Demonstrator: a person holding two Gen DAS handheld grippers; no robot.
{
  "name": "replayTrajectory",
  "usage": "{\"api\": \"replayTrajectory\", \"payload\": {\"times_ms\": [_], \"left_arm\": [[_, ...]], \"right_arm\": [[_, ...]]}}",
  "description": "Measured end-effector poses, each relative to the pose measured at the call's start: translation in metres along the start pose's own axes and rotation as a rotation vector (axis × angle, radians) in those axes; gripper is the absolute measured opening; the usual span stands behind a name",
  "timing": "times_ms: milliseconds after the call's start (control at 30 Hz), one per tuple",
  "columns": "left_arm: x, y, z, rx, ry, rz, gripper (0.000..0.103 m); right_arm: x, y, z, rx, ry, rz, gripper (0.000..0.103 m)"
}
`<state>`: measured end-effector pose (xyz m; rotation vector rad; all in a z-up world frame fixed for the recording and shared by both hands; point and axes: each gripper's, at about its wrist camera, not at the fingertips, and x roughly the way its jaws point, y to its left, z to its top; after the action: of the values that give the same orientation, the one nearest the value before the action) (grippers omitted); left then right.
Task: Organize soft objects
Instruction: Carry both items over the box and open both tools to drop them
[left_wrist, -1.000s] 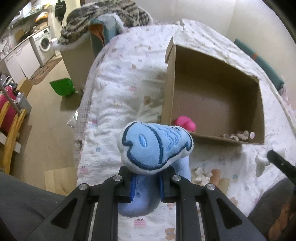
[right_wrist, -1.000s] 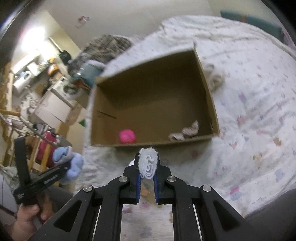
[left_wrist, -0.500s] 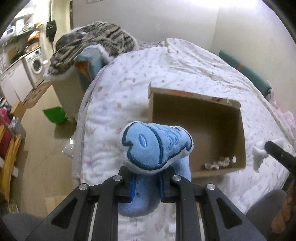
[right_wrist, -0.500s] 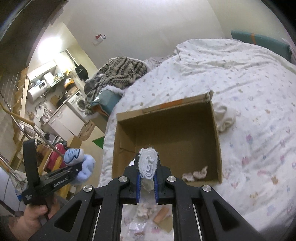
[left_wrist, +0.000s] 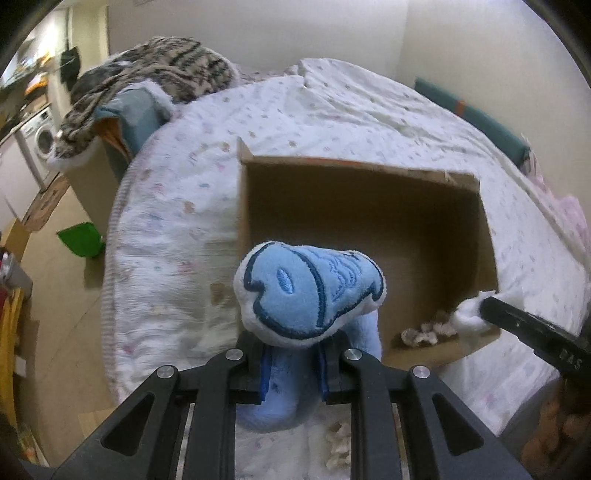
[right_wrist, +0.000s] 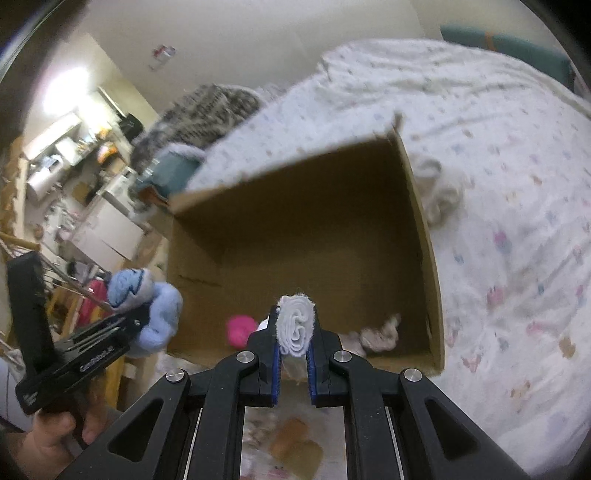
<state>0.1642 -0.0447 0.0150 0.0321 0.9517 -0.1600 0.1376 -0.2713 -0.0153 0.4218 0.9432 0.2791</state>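
Observation:
My left gripper (left_wrist: 292, 373) is shut on a blue plush toy (left_wrist: 308, 291) with a dark-blue stitched outline, held just before the near left corner of an open cardboard box (left_wrist: 369, 173) on the bed. My right gripper (right_wrist: 293, 360) is shut on a rolled white cloth (right_wrist: 295, 328) over the box's near wall (right_wrist: 303, 365). In the right wrist view the plush toy (right_wrist: 142, 306) and left gripper (right_wrist: 122, 334) hang left of the box. A pink ball (right_wrist: 240, 328) and a beige fabric scrap (right_wrist: 380, 334) lie inside the box. The white cloth (left_wrist: 469, 317) shows at the box's right corner.
The bed has a white patterned quilt (left_wrist: 177, 236). A crumpled beige cloth (right_wrist: 439, 192) lies beside the box's far right side. Brown and beige small items (right_wrist: 293, 443) lie on the quilt below my right gripper. A striped blanket (left_wrist: 147, 81) covers furniture beyond the bed; a green bin (left_wrist: 79, 240) stands on the floor.
Both grippers pulled back and up from the box, then moved in toward it again. The plush toy and the white cloth stayed gripped throughout.

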Motion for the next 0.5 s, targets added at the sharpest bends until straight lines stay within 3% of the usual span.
{"api": "replayTrajectory", "payload": {"times_ms": [67,233,500], "left_arm": [[0.01,-0.005,-0.005,0.028,0.005,-0.009,0.018],[0.013,-0.015,-0.01,0.097,-0.025,0.012,0.019],[0.018,-0.01,-0.012,0.052,0.005,-0.002,0.02]], "right_arm": [[0.009,-0.001,-0.002,-0.015,0.02,-0.044,0.013],[0.019,0.001,-0.002,-0.034,0.045,-0.056,0.013],[0.03,-0.001,-0.006,-0.042,0.09,-0.074,0.013]]}}
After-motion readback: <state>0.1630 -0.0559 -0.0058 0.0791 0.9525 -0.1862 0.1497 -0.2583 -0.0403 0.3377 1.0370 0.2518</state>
